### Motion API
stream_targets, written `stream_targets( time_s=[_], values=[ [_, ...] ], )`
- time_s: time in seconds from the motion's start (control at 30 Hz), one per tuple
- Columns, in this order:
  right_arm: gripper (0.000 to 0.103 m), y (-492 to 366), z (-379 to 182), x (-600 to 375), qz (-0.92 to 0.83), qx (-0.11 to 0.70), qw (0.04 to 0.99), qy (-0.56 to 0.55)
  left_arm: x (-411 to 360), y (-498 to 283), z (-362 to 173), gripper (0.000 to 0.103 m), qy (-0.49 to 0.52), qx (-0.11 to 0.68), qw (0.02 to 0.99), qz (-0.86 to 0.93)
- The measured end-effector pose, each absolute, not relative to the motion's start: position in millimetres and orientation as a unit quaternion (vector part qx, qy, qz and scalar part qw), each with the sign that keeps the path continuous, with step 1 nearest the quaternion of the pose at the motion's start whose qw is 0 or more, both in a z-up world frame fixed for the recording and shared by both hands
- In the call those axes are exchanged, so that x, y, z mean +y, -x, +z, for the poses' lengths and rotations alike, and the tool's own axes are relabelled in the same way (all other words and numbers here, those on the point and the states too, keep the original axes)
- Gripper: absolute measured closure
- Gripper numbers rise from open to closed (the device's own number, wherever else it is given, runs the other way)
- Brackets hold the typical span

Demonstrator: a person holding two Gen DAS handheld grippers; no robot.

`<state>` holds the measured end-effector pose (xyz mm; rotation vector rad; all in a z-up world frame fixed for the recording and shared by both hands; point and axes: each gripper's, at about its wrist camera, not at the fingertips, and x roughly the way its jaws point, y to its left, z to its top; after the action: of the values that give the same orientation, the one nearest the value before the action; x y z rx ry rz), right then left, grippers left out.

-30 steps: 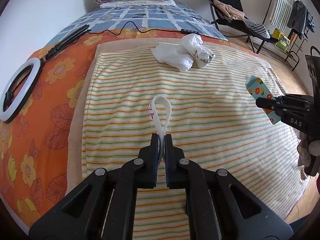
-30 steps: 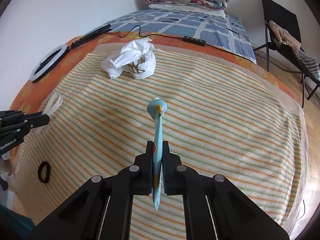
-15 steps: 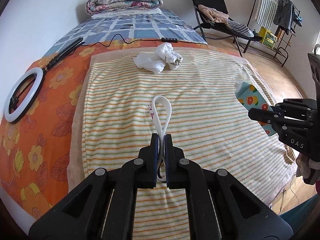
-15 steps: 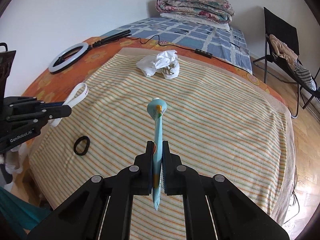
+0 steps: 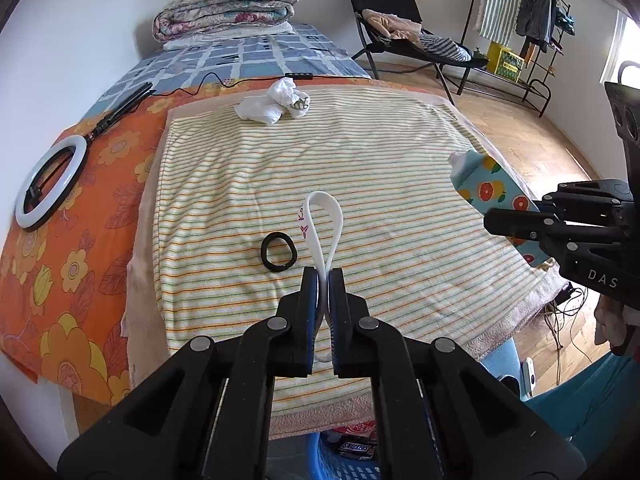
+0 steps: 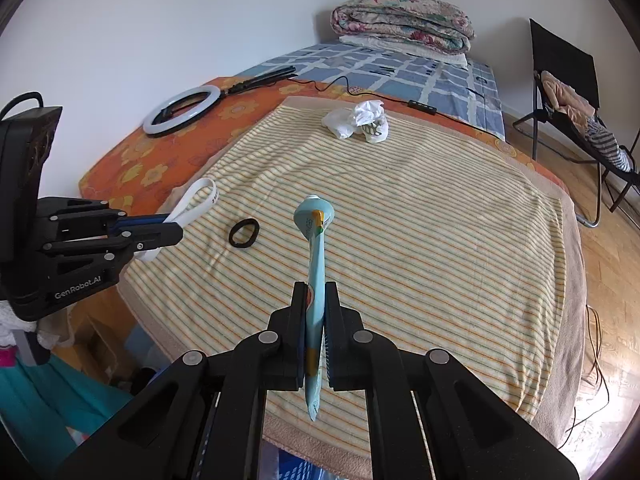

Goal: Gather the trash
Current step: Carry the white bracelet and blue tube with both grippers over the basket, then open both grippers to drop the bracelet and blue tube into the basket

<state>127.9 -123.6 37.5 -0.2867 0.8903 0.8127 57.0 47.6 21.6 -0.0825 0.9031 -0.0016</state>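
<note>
My left gripper (image 5: pixel 323 276) is shut on a white looped strap (image 5: pixel 325 216) with pink print, held above the striped towel (image 5: pixel 400 184); the same strap (image 6: pixel 196 200) shows at the left of the right wrist view. My right gripper (image 6: pixel 316 292) is shut on a flattened light-blue wrapper with orange fruit print (image 6: pixel 314 248), seen at the right in the left wrist view as the wrapper (image 5: pixel 486 190). A crumpled white plastic bag (image 5: pixel 274 102) lies at the towel's far end. A black hair tie (image 5: pixel 279 251) lies on the towel near the front.
A ring light (image 5: pixel 50 182) and its cable lie on the orange floral sheet at left. Folded quilts (image 5: pixel 224 10) sit at the bed's head. A blue basket (image 5: pixel 344 456) with wrappers stands below the bed's front edge. A black chair (image 5: pixel 400 28) with clothes stands on the wooden floor.
Both grippers have pulled back and up toward the bed's front edge, each still holding its item. The hair tie and the basket below have come into the left wrist view.
</note>
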Motion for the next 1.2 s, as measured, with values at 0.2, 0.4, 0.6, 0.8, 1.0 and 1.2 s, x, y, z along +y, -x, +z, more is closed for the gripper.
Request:
stream_targets(
  time_s=[0.2, 0.4, 0.6, 0.8, 1.0, 1.2],
  values=[
    [0.097, -97.6, 36.9, -138.5, 0.383, 0.418, 0.813, 0.132, 25.6, -28.0, 16.4, 0.099, 0.035, 0.441, 0.896, -0.019],
    [0.097, -67.5, 30.8, -155.0, 0.387, 0.422, 0.809, 0.133, 3.8, -1.1, 0.5, 0.099, 0.023, 0.455, 0.889, -0.033],
    [0.097, -40.3, 13.0, -166.5, 0.395, 0.442, 0.794, 0.133, -10.8, 21.7, -18.1, 0.099, 0.018, 0.471, 0.881, -0.046],
    [0.097, -15.9, -12.3, -173.4, 0.399, 0.467, 0.776, 0.14, -22.7, 35.6, -43.0, 0.099, 0.014, 0.497, 0.866, -0.056],
    [0.097, -4.4, -32.5, -177.9, 0.402, 0.488, 0.761, 0.146, -31.7, 46.2, -70.7, 0.099, 0.014, 0.526, 0.848, -0.062],
    [0.097, 1.2, -48.3, -178.9, 0.404, 0.505, 0.747, 0.152, -38.1, 51.0, -91.9, 0.099, 0.01, 0.551, 0.832, -0.064]
  ],
)
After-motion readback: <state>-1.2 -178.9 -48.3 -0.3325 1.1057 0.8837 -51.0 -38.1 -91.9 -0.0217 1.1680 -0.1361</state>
